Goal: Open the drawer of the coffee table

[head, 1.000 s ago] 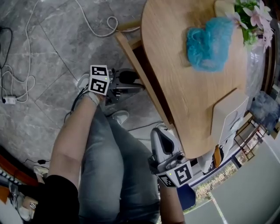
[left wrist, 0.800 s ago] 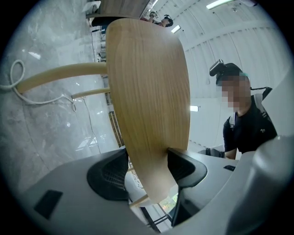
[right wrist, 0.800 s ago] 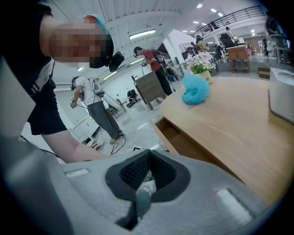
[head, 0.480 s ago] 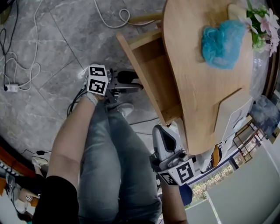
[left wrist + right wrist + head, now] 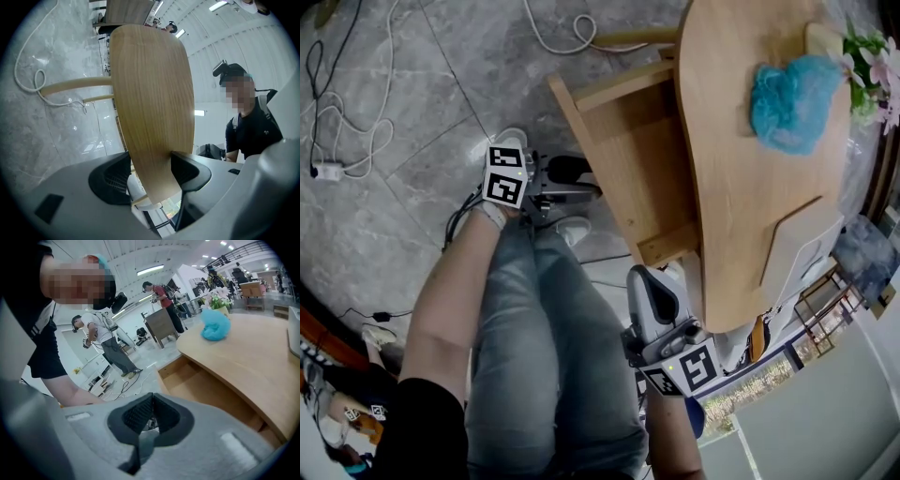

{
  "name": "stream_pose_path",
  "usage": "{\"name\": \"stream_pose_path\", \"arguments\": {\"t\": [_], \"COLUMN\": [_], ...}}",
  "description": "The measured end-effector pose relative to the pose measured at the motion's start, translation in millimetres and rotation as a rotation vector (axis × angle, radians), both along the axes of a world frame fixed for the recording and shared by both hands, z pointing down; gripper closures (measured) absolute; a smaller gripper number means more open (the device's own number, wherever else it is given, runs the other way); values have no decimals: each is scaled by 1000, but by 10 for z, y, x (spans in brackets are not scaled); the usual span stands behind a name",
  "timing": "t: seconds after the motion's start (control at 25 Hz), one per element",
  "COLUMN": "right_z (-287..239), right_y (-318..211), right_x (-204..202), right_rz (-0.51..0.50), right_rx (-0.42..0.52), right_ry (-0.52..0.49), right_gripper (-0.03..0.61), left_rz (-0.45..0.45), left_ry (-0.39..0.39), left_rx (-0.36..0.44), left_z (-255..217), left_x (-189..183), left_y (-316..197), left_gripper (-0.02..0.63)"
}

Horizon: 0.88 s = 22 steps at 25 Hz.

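The coffee table's oval wooden top (image 5: 741, 187) fills the head view's right side. Its drawer (image 5: 628, 159) stands pulled out to the left from under the top, the inside bare. My left gripper (image 5: 581, 180) is shut on the drawer front (image 5: 572, 122). In the left gripper view that wooden panel (image 5: 154, 103) runs between the two pads of the left gripper (image 5: 152, 174). My right gripper (image 5: 643, 281) hangs near the drawer's near corner, touching nothing. The right gripper view shows that gripper (image 5: 151, 416) with jaws together and empty, and the open drawer (image 5: 197, 385) beyond.
A blue fluffy cloth (image 5: 795, 101), flowers (image 5: 874, 66) and a white object (image 5: 802, 244) sit on the table top. Cables (image 5: 356, 122) lie on the grey stone floor. The person's legs in jeans (image 5: 544, 356) are below the drawer. Other people (image 5: 108, 343) stand far off.
The drawer has slid farther out from under the table top, with my left gripper still on its front. The right gripper has barely shifted.
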State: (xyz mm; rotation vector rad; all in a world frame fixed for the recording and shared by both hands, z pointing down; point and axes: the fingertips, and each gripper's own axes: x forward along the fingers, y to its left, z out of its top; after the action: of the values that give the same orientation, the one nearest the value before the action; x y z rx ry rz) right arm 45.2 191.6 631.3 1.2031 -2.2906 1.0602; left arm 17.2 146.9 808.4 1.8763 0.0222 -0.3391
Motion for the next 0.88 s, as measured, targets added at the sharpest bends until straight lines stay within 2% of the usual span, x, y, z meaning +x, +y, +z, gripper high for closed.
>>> {"name": "stream_pose_path", "arguments": {"t": [0.32,0.64,0.68,0.88], "right_z": [2,-37,-37,7], "right_y": [21,-20,-22,14], "right_x": [-71,-145,-156,-165], "right_rz": [-24,-26,-28,-35], "right_rx": [3,10,11,5], "right_ry": [-12,-34,-35,-20], "right_gripper": [580,580,580,580], "left_rz": [-38,-85,-94,-127], "left_ry": [-12,-83,-88,-90], "left_rx": [-18,-76,-90,-118], "left_z": [1,186,203,225], "left_x": [-101,-166,-176,-190], "left_y": [79,138,141,152], "left_gripper": [336,337,374,377]}}
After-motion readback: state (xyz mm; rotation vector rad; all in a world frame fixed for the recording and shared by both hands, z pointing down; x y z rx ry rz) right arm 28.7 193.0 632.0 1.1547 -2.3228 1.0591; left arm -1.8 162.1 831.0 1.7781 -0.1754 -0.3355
